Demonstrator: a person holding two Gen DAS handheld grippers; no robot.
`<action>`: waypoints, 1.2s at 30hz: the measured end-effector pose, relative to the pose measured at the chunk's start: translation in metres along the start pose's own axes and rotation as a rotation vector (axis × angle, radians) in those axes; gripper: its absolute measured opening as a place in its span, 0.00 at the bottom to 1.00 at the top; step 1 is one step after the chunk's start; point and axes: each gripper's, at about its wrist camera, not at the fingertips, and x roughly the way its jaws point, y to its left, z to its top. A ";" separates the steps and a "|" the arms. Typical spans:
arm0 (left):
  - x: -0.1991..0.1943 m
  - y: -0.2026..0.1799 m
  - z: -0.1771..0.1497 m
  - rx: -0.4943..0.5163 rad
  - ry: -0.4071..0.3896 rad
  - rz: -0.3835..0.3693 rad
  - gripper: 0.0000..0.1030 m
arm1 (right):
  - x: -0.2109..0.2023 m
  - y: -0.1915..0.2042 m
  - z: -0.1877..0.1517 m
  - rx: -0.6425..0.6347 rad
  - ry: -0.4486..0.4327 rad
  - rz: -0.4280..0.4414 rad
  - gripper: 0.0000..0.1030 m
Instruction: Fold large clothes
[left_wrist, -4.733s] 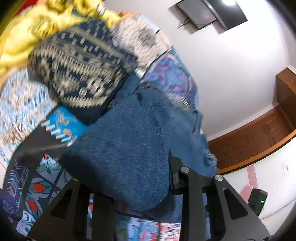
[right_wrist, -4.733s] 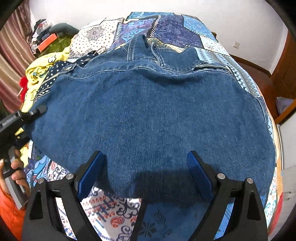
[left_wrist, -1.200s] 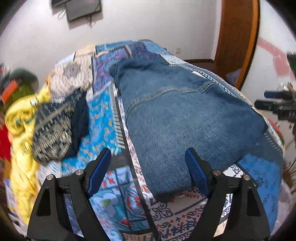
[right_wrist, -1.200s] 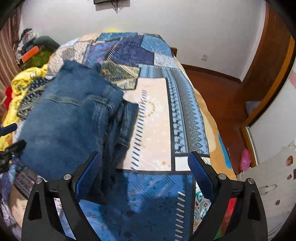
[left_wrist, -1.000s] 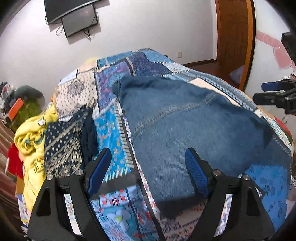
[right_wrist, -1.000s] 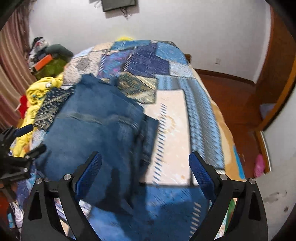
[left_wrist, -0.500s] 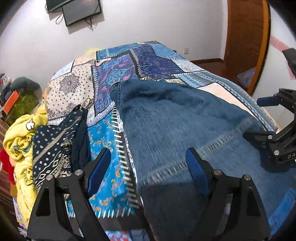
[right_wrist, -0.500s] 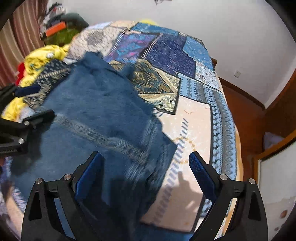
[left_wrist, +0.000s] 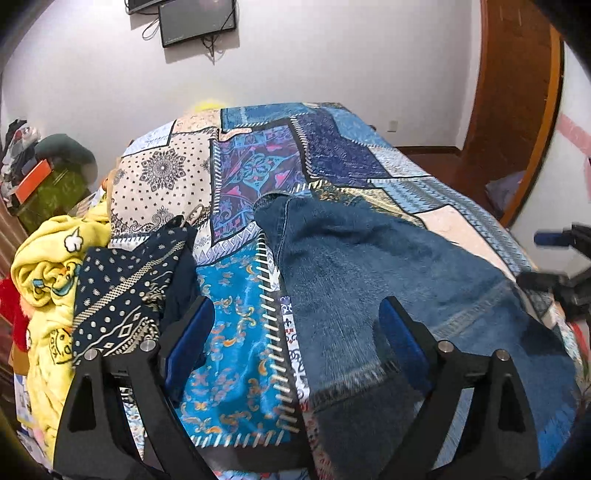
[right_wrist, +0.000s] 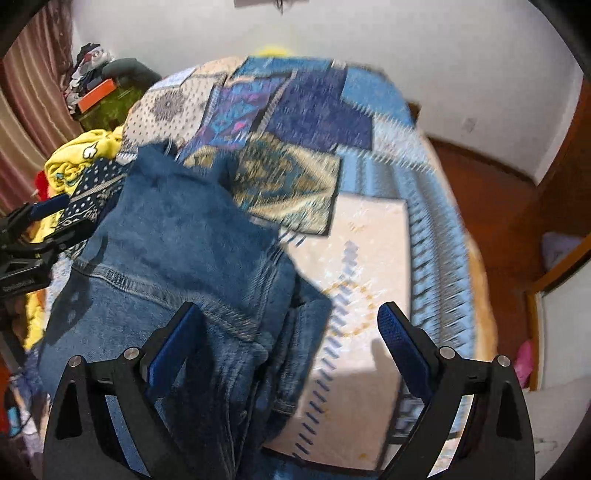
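Along the left edge of the bed lies a heap of other laundry: a yellow cartoon-print blanket (left_wrist: 44, 273) bunched against the bedside, and on it a navy patterned garment (left_wrist: 125, 291) with dots and diamonds, set aside, I judge, so the middle stays free for folding; behind them, against the wall, a green box with an orange one on top (left_wrist: 44, 181) holds more clutter.

The left gripper (left_wrist: 291, 332) hovers over the patchwork bedspread (left_wrist: 236, 332) with its jaws opening wide and nothing pinched; its left blue pad hangs above bare quilt, its right pad above the near hem of the denim; that reads as a hand just free of the cloth and looking for a new edge.

The jeans (left_wrist: 388, 273) lie across the middle and right of the bed, already doubled over into a broad slab, a stitched seam running across the upper layer; in the right wrist view the layers along the slab's right edge (right_wrist: 295, 350) sit uneven and rumpled, so the fold looks unfinished.

The right gripper (right_wrist: 288, 343) stands spread wide over that ragged edge, holding nothing, one pad above denim and the other above pale quilt; probably placed to catch the loose side.

Nothing blocks either hand; the laundry heap lies just beside the denim's left side and could snag a further fold that way.
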 end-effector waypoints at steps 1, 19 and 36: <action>-0.006 0.001 0.000 0.004 -0.003 -0.010 0.89 | -0.007 -0.001 0.001 0.001 -0.021 -0.007 0.94; 0.039 0.021 -0.060 -0.320 0.354 -0.506 0.89 | 0.062 -0.026 -0.060 0.334 0.281 0.480 0.94; 0.095 0.004 -0.040 -0.340 0.440 -0.592 0.86 | 0.099 -0.025 -0.035 0.344 0.271 0.607 0.93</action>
